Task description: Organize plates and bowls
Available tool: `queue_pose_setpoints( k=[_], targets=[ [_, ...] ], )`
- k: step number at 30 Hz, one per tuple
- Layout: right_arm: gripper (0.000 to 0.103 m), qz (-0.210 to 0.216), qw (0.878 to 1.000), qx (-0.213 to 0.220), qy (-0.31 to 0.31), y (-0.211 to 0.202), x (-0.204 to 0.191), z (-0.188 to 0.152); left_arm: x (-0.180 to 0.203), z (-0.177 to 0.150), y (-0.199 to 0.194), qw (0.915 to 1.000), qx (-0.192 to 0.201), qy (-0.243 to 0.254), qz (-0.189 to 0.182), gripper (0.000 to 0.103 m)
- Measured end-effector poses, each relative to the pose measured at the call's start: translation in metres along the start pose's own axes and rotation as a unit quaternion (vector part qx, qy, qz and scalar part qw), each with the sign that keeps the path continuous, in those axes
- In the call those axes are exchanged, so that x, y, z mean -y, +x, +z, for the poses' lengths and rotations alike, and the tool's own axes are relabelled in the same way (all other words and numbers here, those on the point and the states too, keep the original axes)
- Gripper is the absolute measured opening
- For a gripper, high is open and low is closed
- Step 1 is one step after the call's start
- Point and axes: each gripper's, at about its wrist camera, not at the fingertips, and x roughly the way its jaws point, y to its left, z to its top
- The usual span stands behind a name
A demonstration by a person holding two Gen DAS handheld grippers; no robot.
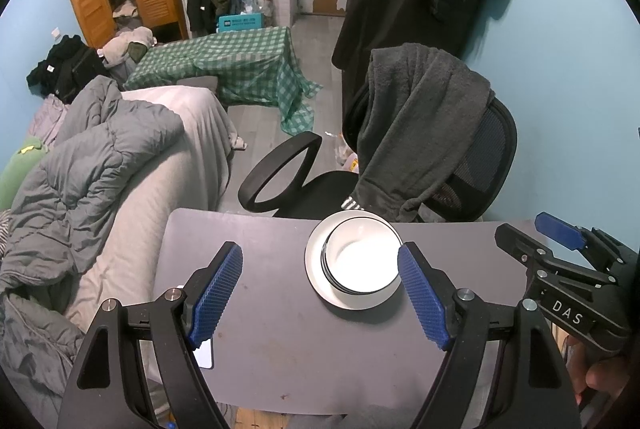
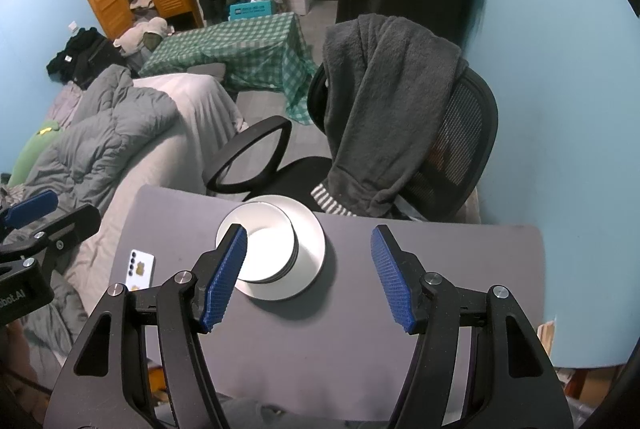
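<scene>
Two tongs: we hold a pair, one in each hand, both tilted down over the grey surface (image 1: 280,341).
Left tongs (image 1: 320,293): jaws stand wide apart with nothing between the blue pads; only bare surface lies under the gap.
Right tongs (image 2: 308,277): jaws also spread apart, empty, gripping nothing.
Bowls (image 1: 362,257): white with dark rims, nested in a small stack, upright, sitting on the plate.
Plate (image 1: 316,265): white, flat on the surface, toward the far edge; the bowl stack sits off-centre on it, shifted toward 1 o'clock in the left wrist view.
Bowls against left tongs: in the left wrist view the stack shows at about 1 o'clock from the gap, with the right-hand pad overlapping its edge in the picture; we cannot tell whether they touch.
Bowls against right tongs: in the right wrist view the stack shows at about 10 o'clock from the gap, behind the left-hand pad.
Phone (image 2: 140,267): white-backed, lying flat near the surface's left edge.
Office chair (image 1: 472,165): black, just beyond the surface at 12 o'clock, a dark grey garment (image 1: 416,125) draped over its back.
Bed (image 1: 132,197): at 9 o'clock, with a rumpled grey duvet.
</scene>
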Motion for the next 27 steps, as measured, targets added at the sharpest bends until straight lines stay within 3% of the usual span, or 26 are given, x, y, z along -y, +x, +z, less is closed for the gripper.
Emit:
queue_pose_setpoints(
  k=[12,27],
  targets=[
    [0.063,0.001,1.0,0.001,-0.002,-0.0009,-0.003,-0.0025,-0.0003,-0.0015,-0.0001,0.9998,-0.019,-0.008,-0.008,0.081],
    [0.063,0.001,1.0,0.0,-0.003,-0.0017,-0.0047,-0.0038,0.0031,-0.0073,-0.0022,0.9999,-0.015,-0.002,-0.004,0.081]
  ],
)
